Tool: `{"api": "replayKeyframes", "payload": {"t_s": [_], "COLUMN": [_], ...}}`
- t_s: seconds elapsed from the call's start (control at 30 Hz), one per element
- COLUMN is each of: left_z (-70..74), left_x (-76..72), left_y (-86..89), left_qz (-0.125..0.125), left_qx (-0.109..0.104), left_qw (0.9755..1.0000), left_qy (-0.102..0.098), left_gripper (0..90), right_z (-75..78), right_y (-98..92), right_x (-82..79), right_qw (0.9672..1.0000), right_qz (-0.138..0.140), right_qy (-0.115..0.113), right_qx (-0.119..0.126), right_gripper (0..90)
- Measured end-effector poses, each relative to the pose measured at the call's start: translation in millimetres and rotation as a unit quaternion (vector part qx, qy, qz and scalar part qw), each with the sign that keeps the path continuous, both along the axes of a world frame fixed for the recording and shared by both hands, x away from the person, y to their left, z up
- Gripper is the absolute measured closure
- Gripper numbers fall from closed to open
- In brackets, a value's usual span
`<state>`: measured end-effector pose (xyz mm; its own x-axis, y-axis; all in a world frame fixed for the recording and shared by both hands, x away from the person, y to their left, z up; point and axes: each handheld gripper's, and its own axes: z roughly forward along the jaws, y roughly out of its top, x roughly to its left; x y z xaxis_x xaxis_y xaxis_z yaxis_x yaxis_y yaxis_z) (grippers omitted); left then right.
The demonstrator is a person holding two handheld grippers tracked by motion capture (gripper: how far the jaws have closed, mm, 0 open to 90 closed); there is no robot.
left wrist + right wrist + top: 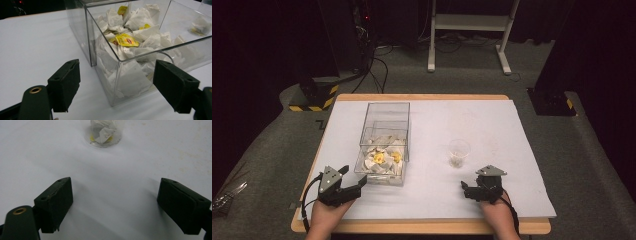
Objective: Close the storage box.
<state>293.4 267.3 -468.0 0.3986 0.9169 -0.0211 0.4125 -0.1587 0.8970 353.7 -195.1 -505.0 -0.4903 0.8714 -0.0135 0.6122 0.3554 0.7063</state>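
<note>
A clear plastic box stands on the left half of the white table and holds several white tea bags with yellow tags. My left gripper sits just in front of the box's near left corner, open. In the left gripper view, the box's corner rises between my left gripper's wide jaws, apart from the pads, with the tea bags piled behind it. A small clear cup with a tea bag in it stands right of the box. My right gripper rests open in front of the cup, with bare table between the jaws of my right gripper.
The white sheet covers the wooden table to near its edges. Beyond the table's far edge are a black stand base with yellow stripes, another black base, white frame legs and floor cables.
</note>
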Motion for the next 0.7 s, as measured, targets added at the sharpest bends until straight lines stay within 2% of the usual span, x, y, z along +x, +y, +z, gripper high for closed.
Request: {"api": "replayKeyframes", "payload": {"t_s": [0.7], "left_z": [-1.5], "left_x": [23.3], "left_y": [-1.2], "left_qz": [0.008], "left_qx": [-0.003], "left_qw": [1.0000], "left_qy": [0.004], "left_gripper": [19.6], "right_z": [0.0], "right_y": [0.1], "right_x": [-0.1], "right_qw": [1.0000], "right_qz": [-0.001], "right_qy": [0.001], "right_qx": [0.000], "right_gripper": [13.0]}}
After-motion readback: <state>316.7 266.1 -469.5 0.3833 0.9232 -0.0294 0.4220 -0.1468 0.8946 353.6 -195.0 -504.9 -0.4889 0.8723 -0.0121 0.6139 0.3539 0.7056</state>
